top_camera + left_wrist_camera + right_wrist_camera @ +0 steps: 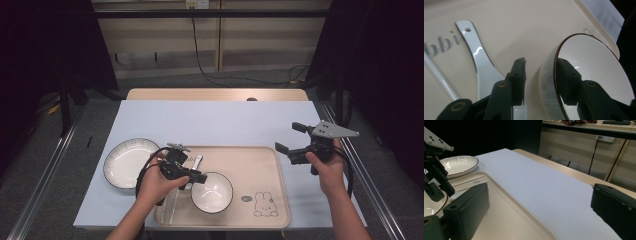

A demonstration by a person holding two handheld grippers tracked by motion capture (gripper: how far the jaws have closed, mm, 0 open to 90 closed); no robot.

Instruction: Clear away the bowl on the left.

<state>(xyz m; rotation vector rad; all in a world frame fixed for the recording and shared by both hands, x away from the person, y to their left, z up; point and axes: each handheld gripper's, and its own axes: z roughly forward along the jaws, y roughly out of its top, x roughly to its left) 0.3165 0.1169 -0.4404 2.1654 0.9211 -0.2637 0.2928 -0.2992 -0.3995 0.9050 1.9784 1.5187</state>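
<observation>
A: Bowl (596, 75) sits on the tray (260, 165), front-left part, right at the left gripper (541, 82). Jaws straddle its near rim: one pad inside, one outside the wall. There's a gap on the outer side, so it's parted and not clamping.

B: Which way to the bowl's centre?

A: Off to the right along the jaw line in the left gripper view. Wall stands between the pads, so any pinch bites the rim edge-on. Left hand is clearly the nearer one.

B: Materials?

A: White glazed ceramic, thin dark rim line, faint ribbing outside. Slick, so a rim grip could slip. Spoon (480, 62) is the same glossy white, hole in the handle, long axis running away from the jaws just left of the bowl. Chopsticks (174, 205) lie beside it, I think; it's small in the high view.

B: Farther out?

A: Plate (125, 162) off the tray's left edge on the pale blue table cover (210, 120). Right gripper (296, 137) is held above the tray's right edge, wide open, nothing in it.
</observation>
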